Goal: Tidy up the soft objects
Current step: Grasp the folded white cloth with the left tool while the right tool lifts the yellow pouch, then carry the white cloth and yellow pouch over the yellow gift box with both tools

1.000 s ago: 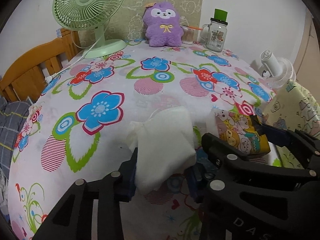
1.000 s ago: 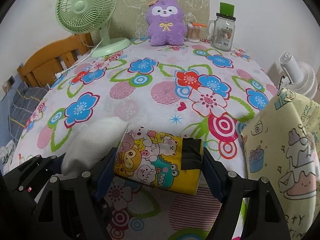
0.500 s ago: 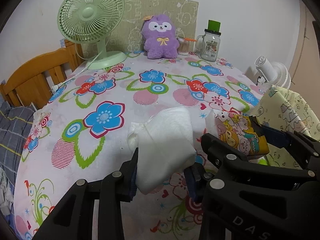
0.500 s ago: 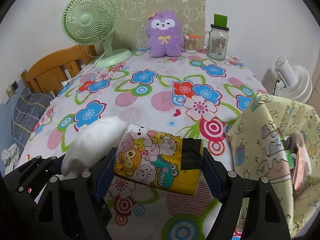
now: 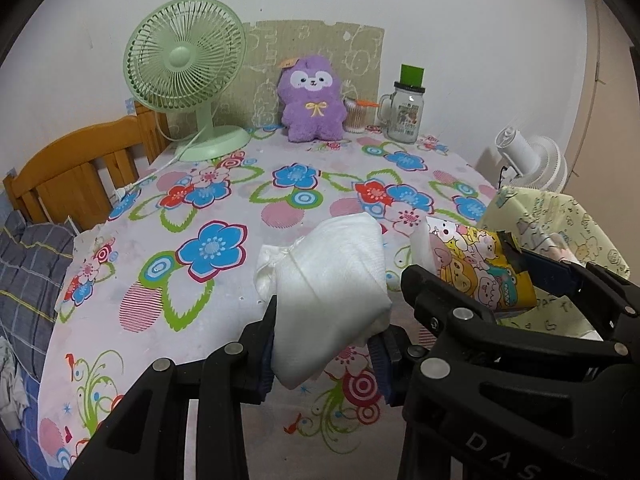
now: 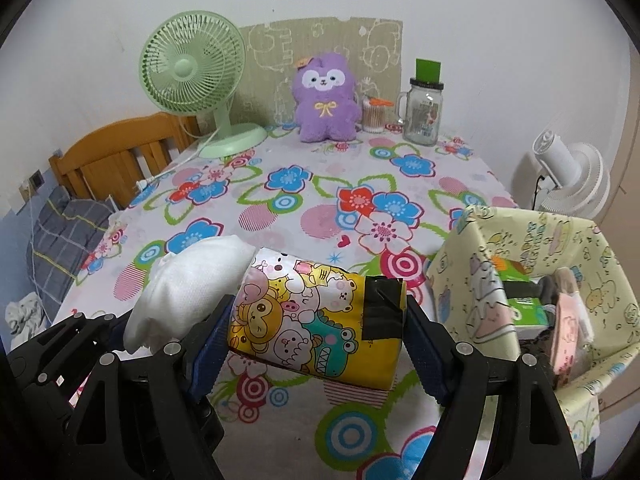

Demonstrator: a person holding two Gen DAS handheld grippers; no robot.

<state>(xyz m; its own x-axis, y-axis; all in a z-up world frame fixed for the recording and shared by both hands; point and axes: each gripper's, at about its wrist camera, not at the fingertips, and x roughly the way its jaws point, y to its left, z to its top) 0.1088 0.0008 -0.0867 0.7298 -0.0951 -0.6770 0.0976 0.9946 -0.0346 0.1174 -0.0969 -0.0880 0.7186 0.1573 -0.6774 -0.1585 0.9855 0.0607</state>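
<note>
My left gripper is shut on a white soft bundle and holds it above the floral table. The bundle also shows in the right wrist view. My right gripper is shut on a yellow cartoon-print tissue pack, also seen in the left wrist view. A pale yellow fabric bin stands at the right with several items inside. A purple plush sits at the table's far edge.
A green desk fan stands at the back left, its cord trailing over the table. A glass mug jar and a cotton swab pot stand beside the plush. A white fan is behind the bin. A wooden headboard is at left.
Both grippers have risen and pulled back from the table with their loads. The fabric bin has come further into the right wrist view, showing its inside.
</note>
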